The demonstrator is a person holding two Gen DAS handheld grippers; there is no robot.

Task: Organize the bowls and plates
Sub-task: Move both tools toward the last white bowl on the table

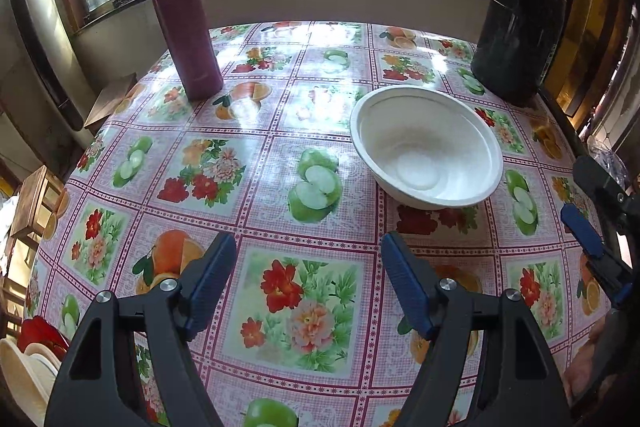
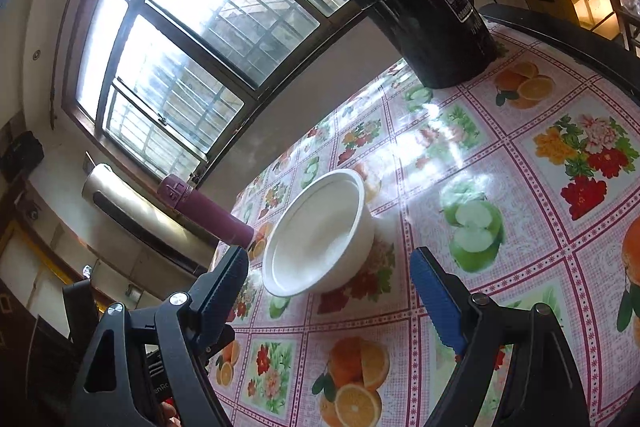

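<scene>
You hold both grippers above a table covered in a glossy fruit-and-flower oilcloth point(image 1: 280, 163). Your left gripper point(image 1: 308, 283) fills the bottom of its view, its blue-padded fingers spread wide apart with nothing between them, only cloth below. Your right gripper point(image 2: 328, 287) sits at the bottom of its own tilted view, fingers likewise apart and empty.

The task's white bowl point(image 1: 426, 147) stands upright and empty right of centre in the left view, beyond the left fingers and not touching them. In the right view the same bowl appears just above and between the open fingertips, so the right hand looks lined up to take its rim.

A maroon flask point(image 1: 184, 27) stands in the upper left, and a black kettle point(image 1: 516, 35) in the upper right, both well clear of the bowl. At the lower left edge, cream plates point(image 1: 24, 379) seem racked off the table, probably the bowl's destination.
</scene>
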